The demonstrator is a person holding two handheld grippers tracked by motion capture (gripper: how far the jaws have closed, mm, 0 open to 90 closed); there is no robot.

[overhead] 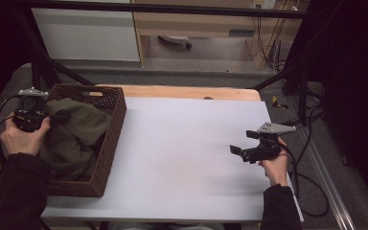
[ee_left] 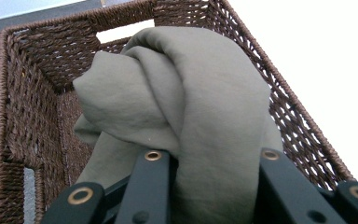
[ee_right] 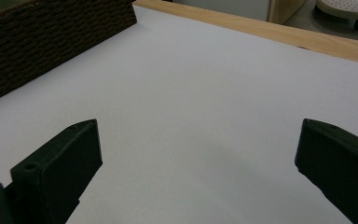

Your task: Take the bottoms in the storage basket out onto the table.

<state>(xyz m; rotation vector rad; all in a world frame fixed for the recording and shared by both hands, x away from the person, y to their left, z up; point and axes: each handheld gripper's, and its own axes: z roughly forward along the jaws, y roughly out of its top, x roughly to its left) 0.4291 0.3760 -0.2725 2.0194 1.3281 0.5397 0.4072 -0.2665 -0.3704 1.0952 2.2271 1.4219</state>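
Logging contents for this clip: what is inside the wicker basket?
The wicker basket holds a bunched olive-green cloth, with the left gripper shut on a fold of it. The cloth covers the basket's floor, so anything beneath is hidden.

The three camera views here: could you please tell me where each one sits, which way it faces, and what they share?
High view: fixed above the person's side, facing forward and down on the white table; forearms, left gripper and right gripper show.
Left gripper view: rides the left gripper, facing into the wicker basket; its jaws clamp the olive cloth.
Right gripper view: rides the right gripper, facing across the table; its jaws stand apart.
Shared: basket and table appear in all three.
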